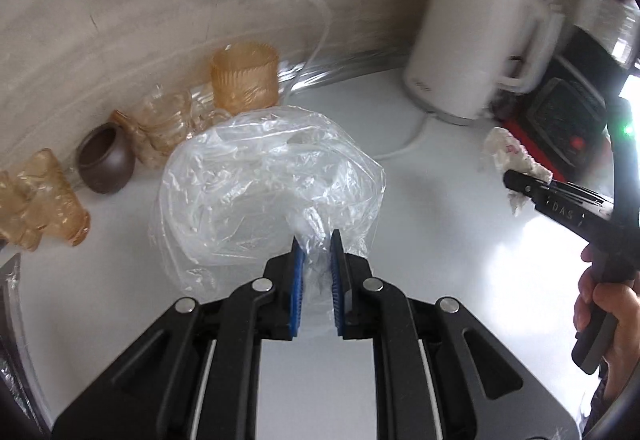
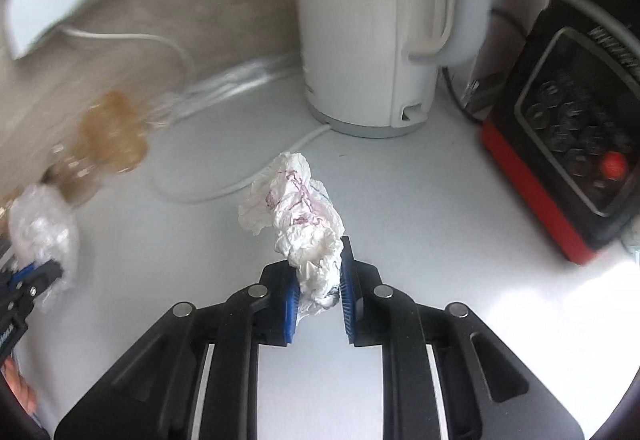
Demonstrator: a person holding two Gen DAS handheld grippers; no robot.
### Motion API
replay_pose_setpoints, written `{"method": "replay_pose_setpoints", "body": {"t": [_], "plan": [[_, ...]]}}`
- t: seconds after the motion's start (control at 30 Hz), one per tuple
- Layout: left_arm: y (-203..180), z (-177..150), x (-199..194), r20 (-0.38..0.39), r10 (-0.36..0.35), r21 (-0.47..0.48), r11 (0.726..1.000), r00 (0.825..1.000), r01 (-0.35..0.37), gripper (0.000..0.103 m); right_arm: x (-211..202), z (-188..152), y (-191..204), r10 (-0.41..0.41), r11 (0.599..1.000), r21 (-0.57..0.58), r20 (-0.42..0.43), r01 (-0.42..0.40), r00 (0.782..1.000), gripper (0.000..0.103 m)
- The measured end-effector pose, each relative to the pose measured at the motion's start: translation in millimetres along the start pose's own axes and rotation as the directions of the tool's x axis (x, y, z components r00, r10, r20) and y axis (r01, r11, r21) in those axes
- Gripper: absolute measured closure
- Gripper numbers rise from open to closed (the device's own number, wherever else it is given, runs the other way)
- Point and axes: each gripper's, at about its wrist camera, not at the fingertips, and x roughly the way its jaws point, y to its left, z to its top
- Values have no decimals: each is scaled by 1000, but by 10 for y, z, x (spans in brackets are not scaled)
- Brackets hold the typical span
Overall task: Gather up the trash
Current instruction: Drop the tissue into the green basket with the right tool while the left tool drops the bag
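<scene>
Between the blue pads of the left gripper point(image 1: 318, 260) sits a corner of the clear plastic bag point(image 1: 260, 183); the jaws are nearly closed on it, w/ only thin film in the gap. The rest of the bag puffs out over the white counter point(image 1: 440, 240), and I cannot tell if it touches the surface. The right gripper point(image 2: 318, 280) is closed on the lower part of a crumpled tissue point(image 2: 296, 207), white w/ some pink marks, which stands up above the fingertips. Behind the bag are amber glass cups point(image 1: 245, 75) and a small brown pot point(image 1: 105, 157) by the wall. Further back stand the white kettle point(image 2: 360, 19) w/ its cable and a black-red device point(image 2: 572, 159).

Step in hand, as I judge: both trash pieces are gripped, collecting approx. halfway. Next move probably calls for bringing the tissue to the bag opening and releasing it inside, w/o losing the thin film.
</scene>
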Motion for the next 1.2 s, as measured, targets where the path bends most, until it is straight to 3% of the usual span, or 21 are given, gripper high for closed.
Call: {"method": "replay_pose_setpoints", "body": {"t": [0.23,0.33,0.6,0.77,0.87,1.0,1.1,1.17,1.2], "plan": [[-398,-549,-893,27,-99,84,992,995,96,91,-1175,-823,-29,90,996,10,51,-91,995,84],[-620,-861,-1237,36,-120,108,988,992,115,91,-1532,-1159,-42,91,996,1,48,-91,995,84],[-1088,-1923,-1973,-47,-190,145,970,981,195,91,-2310,-2419,-93,130,981,-140,-62,-138,990,83],[-1279,-2599,-2202,-144,-208,168,958,968,231,91,-2431,-3124,-108,191,952,-200,-206,-232,960,83],[-1323,-2819,-2197,-181,-191,145,965,965,218,91,-2463,-3466,-50,230,923,-242,-280,-300,932,83],[-1358,-3015,-2153,-205,-171,121,973,964,198,91,-2419,-3719,46,230,882,-327,-331,-339,915,81],[-1372,-3128,-2104,-221,-166,110,975,961,193,91,-2307,-3770,103,229,869,-344,-356,-355,906,72],[-1380,-3214,-2107,-229,-160,106,977,960,187,91,-2215,-3819,145,227,865,-347,-375,-363,899,54],[-1384,-3246,-2104,-235,-159,106,977,959,187,91,-2185,-3824,155,227,865,-346,-377,-364,898,52]]}}
